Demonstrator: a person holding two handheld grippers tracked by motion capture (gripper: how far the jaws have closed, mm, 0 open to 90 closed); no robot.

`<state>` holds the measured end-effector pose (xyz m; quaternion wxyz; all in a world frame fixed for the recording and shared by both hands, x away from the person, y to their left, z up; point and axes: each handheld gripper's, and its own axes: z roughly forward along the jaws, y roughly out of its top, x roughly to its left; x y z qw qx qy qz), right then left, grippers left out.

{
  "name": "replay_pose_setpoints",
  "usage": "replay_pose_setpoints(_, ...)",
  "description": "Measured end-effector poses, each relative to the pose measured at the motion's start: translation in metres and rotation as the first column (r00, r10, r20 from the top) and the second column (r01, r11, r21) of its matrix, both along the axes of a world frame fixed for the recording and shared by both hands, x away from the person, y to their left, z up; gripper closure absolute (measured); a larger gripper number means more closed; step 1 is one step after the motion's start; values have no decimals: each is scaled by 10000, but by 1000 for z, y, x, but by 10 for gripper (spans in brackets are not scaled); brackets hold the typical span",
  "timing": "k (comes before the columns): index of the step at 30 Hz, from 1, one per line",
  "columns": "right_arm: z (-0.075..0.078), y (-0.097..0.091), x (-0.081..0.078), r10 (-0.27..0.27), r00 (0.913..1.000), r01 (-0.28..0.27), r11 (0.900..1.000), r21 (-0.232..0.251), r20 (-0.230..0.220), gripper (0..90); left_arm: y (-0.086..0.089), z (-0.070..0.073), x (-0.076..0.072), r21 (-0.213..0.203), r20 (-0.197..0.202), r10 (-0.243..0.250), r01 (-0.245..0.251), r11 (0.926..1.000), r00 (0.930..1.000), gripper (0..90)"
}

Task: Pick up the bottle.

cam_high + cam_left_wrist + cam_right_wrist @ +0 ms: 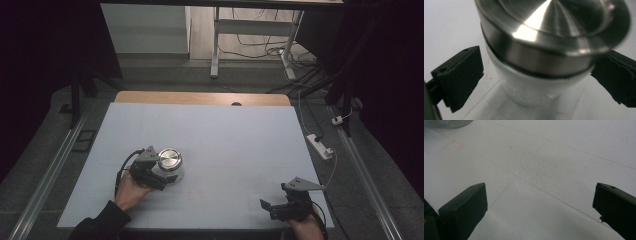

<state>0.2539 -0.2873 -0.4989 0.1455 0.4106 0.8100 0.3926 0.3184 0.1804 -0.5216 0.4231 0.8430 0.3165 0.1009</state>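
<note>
Left gripper view has the left gripper (536,82) spread around a white jar (534,87) with a steel lid (554,32), which stands between its jaws. Best to centre it, then squeeze below the lid. Right gripper (540,205) rests spread over bare worktop (564,160).

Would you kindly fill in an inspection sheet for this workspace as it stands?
Surface: white table sheet, faint red marks, wooden edge at the far side.
Job's things: one jar, clear body, steel lid, upright.
Clutter: nothing seen.
Grippers: left gripper open, jaws either side of the jar, a gap on the left; right gripper open over bare sheet.
Cables: black cable behind the left gripper; power strip at the right edge.
Surroundings: dark floor, desk legs.
</note>
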Motion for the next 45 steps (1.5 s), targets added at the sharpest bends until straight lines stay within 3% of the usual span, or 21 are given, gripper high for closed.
replay_pose_setpoints(6,0,0,0,5,10000,-5,10000,1,-8,0,-5,-2,7,147,54,-422,421,9990,9991,10)
replay_pose_setpoints(8,0,0,0,11,10000,-11,10000,3,-9,0,-6,-2,9,224,99,-690,688,9974,9976,33)
replay_pose_setpoints(12,0,0,0,21,10000,-21,10000,19,-2,0,-6,-1,6,498,347,-715,697,9963,9968,122)
replay_pose_setpoints(34,0,-1,0,31,10000,-31,10000,52,-8,0,-8,5,3,671,372,-231,206,9975,9990,154)
replay_pose_setpoints(38,0,-1,0,18,10000,-18,10000,60,-22,0,-6,12,2,334,491,-128,111,9994,9987,154)
replay_pose_setpoints(45,0,-1,0,5,10000,-4,9999,107,-37,0,-6,23,2,184,662,-150,138,9997,9977,154)
